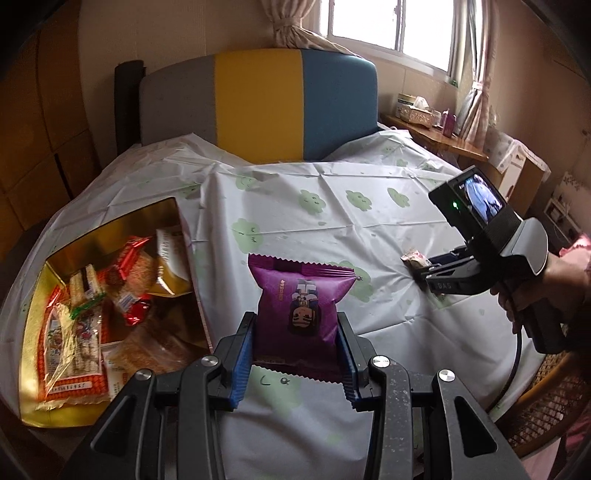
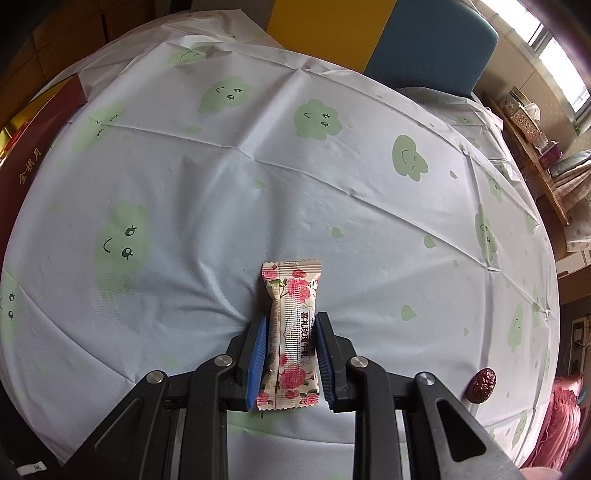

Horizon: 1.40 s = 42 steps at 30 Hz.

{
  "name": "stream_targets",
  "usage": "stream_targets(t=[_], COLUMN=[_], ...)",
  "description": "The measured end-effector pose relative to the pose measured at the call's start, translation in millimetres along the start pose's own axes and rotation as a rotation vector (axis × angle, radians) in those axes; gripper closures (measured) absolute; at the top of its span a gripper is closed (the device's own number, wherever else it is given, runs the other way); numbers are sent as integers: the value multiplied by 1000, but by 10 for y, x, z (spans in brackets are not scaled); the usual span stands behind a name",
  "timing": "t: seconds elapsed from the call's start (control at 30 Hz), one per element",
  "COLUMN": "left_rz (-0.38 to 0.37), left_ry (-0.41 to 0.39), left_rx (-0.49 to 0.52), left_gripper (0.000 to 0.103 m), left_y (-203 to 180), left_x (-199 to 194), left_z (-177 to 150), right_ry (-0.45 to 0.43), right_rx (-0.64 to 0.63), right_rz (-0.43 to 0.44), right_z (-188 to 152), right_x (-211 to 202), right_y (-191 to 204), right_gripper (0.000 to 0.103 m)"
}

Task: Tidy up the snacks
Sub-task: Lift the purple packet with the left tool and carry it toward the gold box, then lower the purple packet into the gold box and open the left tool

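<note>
Left wrist: purple snack packet clamped between jaws.

A lived-in room of a home, with a table set by the window.

A round table wears a plastic cloth printed with green smiling clouds; behind it stands a padded chair back in grey, yellow and blue. Tied-back floral curtains frame a bright window, and a wooden side shelf holds a tissue box and small household clutter.
</note>
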<state>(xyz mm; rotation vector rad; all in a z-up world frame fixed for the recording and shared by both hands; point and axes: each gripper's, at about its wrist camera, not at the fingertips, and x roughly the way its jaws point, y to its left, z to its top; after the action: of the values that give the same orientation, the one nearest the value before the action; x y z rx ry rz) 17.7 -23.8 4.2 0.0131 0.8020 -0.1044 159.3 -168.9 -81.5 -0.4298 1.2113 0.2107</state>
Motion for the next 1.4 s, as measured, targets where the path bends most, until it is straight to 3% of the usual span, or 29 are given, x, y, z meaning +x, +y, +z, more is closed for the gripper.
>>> stream_targets(t=[0.87, 1.1, 1.23, 1.4], left_rz=[124, 203, 242, 248], left_ry=[-10, -12, 15, 37], left_rx=[-222, -406, -563, -667], left_gripper=[62, 62, 62, 62], left_y=[921, 1615, 2115, 2388], left_x=[-231, -365, -415, -382], left_z=[-89, -161, -319, -460], right_ry=[-7, -7, -9, -9], right_rx=[-18, -26, -42, -48], right_rz=[-12, -18, -31, -37], right_z=[-17, -13, -9, -12], right_x=[-43, -46, -51, -58], right_y=[39, 50, 88, 122], right_gripper=[78, 78, 78, 78])
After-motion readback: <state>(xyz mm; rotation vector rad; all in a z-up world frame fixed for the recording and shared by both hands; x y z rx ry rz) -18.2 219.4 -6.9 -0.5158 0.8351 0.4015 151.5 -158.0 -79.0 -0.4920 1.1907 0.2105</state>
